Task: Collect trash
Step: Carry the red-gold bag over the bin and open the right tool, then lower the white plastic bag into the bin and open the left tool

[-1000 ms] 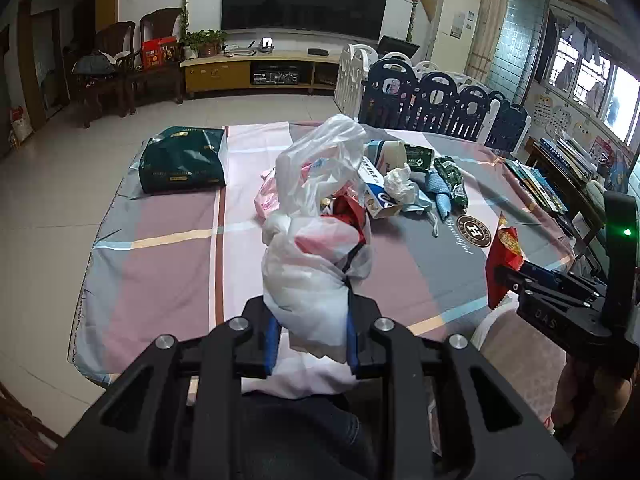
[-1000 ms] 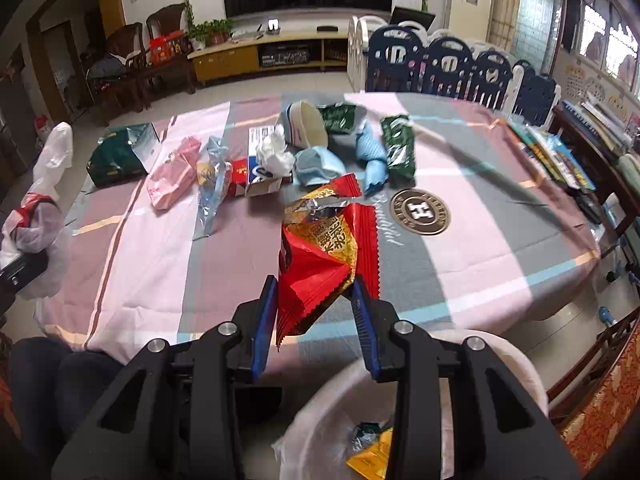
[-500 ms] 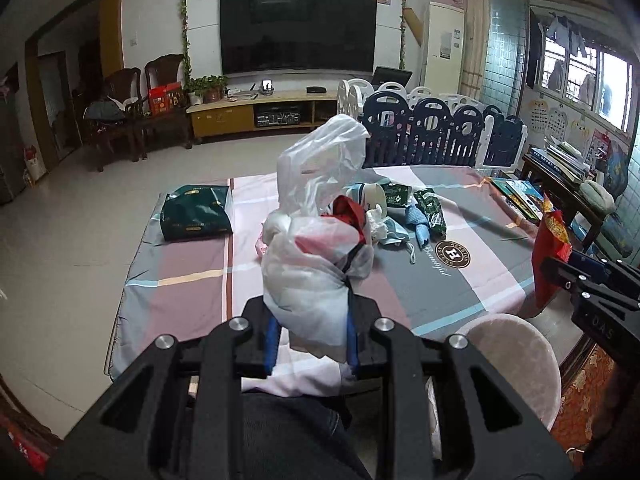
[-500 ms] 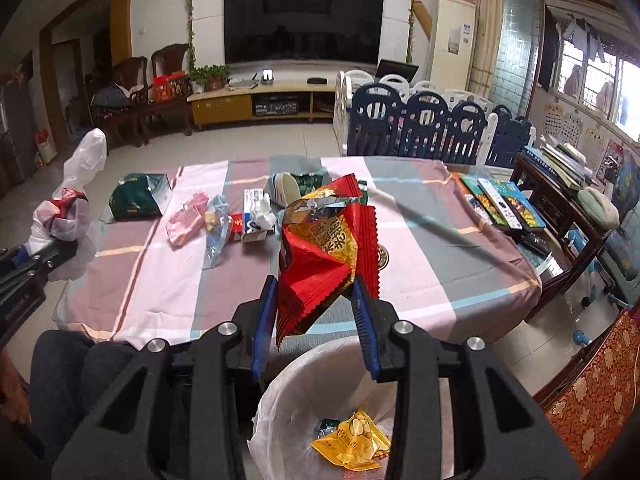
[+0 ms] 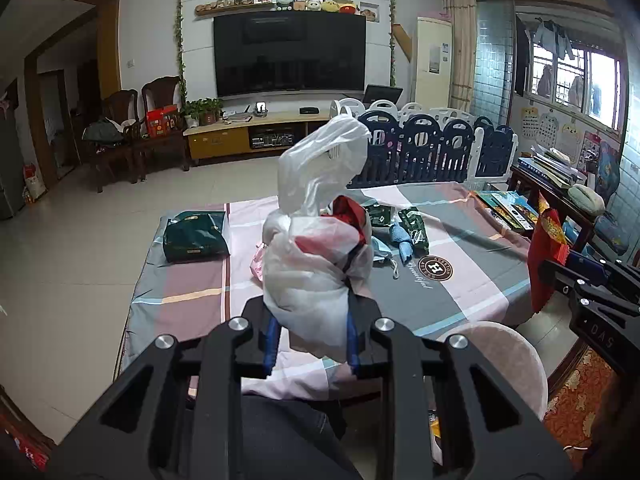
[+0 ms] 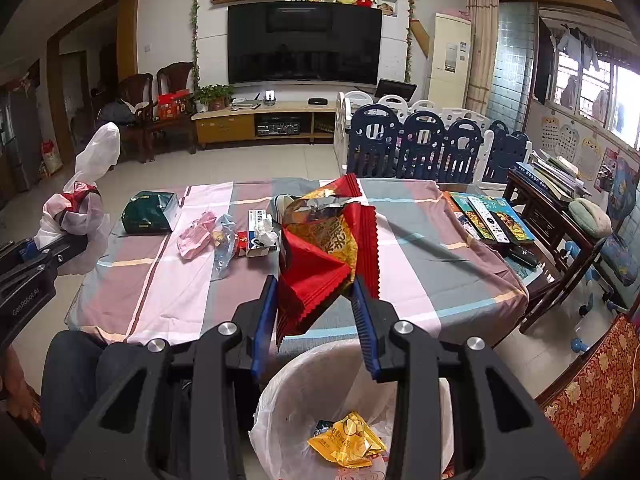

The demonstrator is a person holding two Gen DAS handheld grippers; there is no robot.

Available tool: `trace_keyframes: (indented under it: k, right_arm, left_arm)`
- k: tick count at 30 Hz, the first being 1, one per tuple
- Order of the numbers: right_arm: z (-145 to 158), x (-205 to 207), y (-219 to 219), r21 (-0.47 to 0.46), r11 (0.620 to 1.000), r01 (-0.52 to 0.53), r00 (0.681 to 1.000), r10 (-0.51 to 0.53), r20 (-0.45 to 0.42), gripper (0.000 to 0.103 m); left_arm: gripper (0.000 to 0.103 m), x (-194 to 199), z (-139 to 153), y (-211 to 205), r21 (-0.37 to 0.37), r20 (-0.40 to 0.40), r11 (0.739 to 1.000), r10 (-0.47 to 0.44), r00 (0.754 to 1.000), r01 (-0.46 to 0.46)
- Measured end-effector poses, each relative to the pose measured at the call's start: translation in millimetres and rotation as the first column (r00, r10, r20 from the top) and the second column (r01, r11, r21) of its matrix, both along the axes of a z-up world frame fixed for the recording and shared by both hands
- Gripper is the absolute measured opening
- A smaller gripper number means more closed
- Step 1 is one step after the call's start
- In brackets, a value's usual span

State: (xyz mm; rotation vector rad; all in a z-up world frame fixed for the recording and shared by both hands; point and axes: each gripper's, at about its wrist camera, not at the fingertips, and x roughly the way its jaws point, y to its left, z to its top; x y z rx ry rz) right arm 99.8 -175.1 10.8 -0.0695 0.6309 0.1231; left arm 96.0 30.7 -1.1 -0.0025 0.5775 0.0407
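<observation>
Both grippers lifted off worktop (image 6: pixel 420 240), back toward bin (image 6: pixel 280 392). Left gripper (image 5: pixel 308 344) clamps white plastic bag (image 5: pixel 312 280); right gripper (image 6: pixel 316 320) pinches red snack wrapper (image 6: pixel 320 264) above bin. Drop looks imminent.

A dark television (image 6: pixel 304 42) hangs above a wooden cabinet (image 6: pixel 264 122), beside chairs (image 6: pixel 132 116).

My right gripper (image 6: pixel 316 312) pinches a red snack wrapper (image 6: pixel 324 256) above the lined trash bin (image 6: pixel 280 396), where a yellow snack packet (image 6: pixel 348 440) lies; my left gripper (image 6: pixel 52 248) grips a white plastic bag (image 6: pixel 86 200).
</observation>
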Motion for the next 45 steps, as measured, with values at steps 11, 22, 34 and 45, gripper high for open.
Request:
trace_keyframes:
  k: [11,22,34,45]
  right_arm:
    - [1.2,-2.2,-1.6,0.008,1.000,0.001,1.000,-0.001,0.001,0.037]
    - [0.3,-4.3,-1.5,0.017,1.000,-0.007,1.000,0.007,-0.014,0.037]
    - [-57.1,-20.2,-73.4,0.065,0.995,0.076,0.976,-0.061,-0.210,0.037]
    - [-102.9,-20.4,-106.7,0.073,0.983,0.171,0.920,-0.133,-0.368,0.076]
  left_arm:
    - [0.026,-1.0,-1.2,-3.2,0.005,0.000,1.000,-0.002,1.000,0.002]
    - [0.026,-0.2,-3.6,-4.4,0.007,-0.008,1.000,-0.004,1.000,0.004]
    - [0.027,6.7,-14.7,-28.8,-0.009,-0.071,0.994,-0.107,0.992,0.106]
    - [0.028,23.5,-71.8,-102.2,-0.058,-0.286,0.912,-0.404,0.869,0.405]
